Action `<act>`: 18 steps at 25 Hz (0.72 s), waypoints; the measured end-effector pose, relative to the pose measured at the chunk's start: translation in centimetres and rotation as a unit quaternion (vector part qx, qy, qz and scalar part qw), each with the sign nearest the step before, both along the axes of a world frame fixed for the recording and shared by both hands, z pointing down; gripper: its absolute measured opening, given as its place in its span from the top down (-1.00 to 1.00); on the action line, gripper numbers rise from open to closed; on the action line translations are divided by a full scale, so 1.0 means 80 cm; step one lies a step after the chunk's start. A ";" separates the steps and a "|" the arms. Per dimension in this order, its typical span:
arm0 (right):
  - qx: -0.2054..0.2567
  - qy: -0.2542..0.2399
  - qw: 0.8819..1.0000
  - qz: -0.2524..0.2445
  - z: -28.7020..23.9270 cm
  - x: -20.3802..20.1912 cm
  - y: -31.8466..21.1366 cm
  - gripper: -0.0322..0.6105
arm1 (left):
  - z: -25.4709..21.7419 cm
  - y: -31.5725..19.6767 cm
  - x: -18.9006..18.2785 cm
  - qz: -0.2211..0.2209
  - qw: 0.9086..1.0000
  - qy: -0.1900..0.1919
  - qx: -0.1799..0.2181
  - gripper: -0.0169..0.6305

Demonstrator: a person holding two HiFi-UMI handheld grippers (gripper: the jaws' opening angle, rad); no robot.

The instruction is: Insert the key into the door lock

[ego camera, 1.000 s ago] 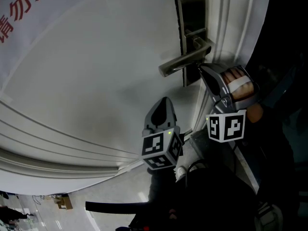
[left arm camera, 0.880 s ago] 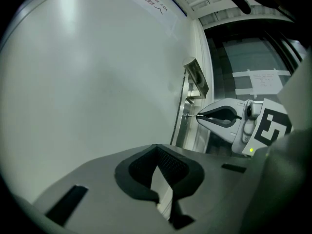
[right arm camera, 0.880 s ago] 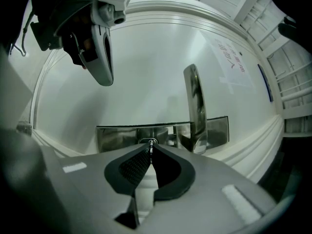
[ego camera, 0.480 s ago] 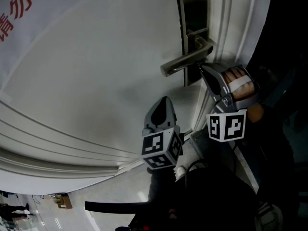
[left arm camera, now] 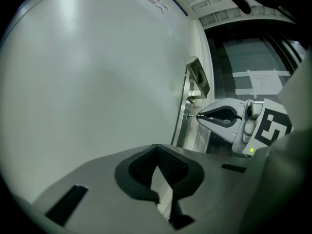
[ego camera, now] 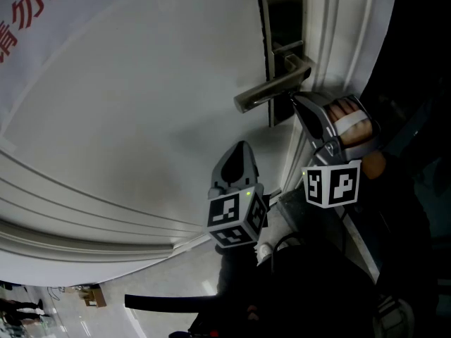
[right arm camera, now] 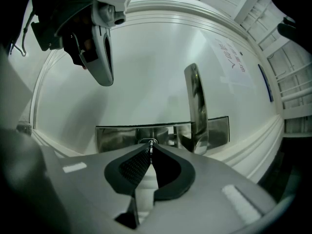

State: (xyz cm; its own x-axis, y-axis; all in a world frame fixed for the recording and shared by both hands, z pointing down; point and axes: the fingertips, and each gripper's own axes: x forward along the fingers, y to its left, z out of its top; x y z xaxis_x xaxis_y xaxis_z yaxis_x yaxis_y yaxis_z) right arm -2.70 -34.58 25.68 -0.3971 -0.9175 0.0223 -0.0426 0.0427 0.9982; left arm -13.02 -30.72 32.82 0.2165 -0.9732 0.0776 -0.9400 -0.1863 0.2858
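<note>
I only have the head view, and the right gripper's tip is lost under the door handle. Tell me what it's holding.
Observer: In the right gripper view, the right gripper is shut on a thin metal key, seen edge-on between the pads.
Operator: Say where the key's tip is.
Observer: It is at the round keyhole in the lock plate, beside the lever handle. How far in it sits, I cannot tell.
Operator: Report the left gripper.
Observer: The left gripper view shows the left gripper shut with nothing between its jaws, facing the plain door panel, away from the lock.
</note>
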 end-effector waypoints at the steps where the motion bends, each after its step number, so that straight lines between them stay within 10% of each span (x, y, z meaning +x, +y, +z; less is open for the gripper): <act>1: 0.000 0.000 1.000 0.000 0.000 0.000 0.000 0.86 | 0.001 0.001 0.001 0.003 1.000 0.001 -0.004 0.94; 18: 0.001 0.004 1.000 0.003 0.000 -0.002 -0.003 0.86 | -0.002 -0.001 -0.005 -0.002 1.000 0.002 0.004 0.94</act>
State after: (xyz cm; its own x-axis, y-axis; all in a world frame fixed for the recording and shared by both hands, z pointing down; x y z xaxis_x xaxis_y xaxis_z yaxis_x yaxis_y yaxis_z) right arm -2.85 -34.84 25.68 -0.3905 -0.9203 0.0234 -0.0343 0.0399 0.9986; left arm -13.42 -30.76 32.68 0.2128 -0.9746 0.0700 -0.9398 -0.1845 0.2878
